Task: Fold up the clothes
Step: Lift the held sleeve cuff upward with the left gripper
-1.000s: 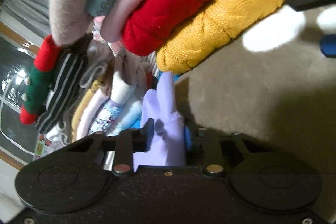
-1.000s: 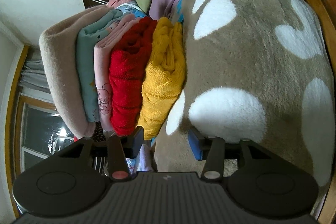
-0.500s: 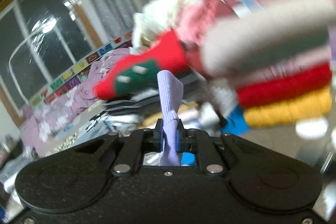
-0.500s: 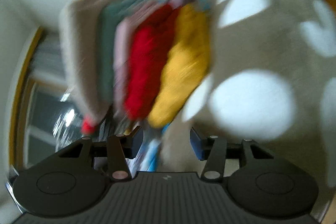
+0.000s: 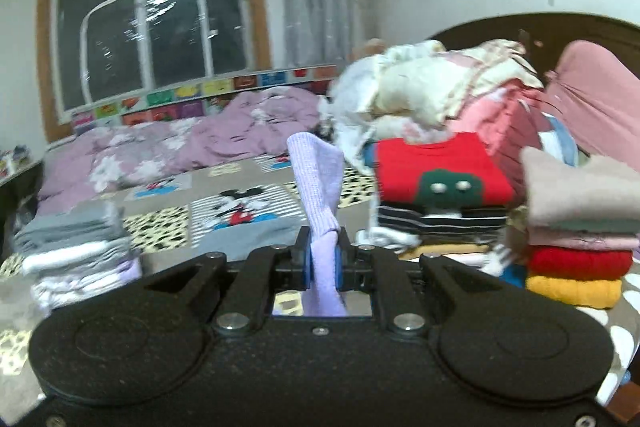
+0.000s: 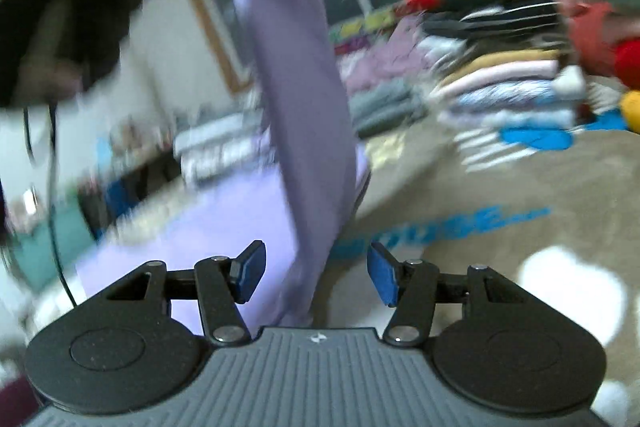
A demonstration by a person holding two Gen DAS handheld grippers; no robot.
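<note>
Your left hand-held gripper [image 5: 323, 261] is clamped on a lilac garment [image 5: 318, 183]; the cloth is pinched between the blue pads, a ribbed end standing up above the jaws and the rest passing down behind them. In the right wrist view the same lilac garment [image 6: 296, 99] hangs in a long strip from the left hand-held gripper at the top of the frame, its lower part spread on the bed [image 6: 520, 187]; that view is blurred, so finer detail cannot be confirmed. Your right hand-held gripper [image 6: 316, 273] stands with jaws apart and holds nothing; the hanging strip falls between its pads, but contact cannot be determined. To your right, a folded stack [image 5: 580, 227] shows beige on top, then pink, red and yellow at the base; just beside it a second stack is topped by a red sweater [image 5: 440, 167] with a green patch; loose laundry [image 5: 420, 91] is heaped behind. To your left sits a low stack of grey and white folded items [image 5: 76, 247].
</note>
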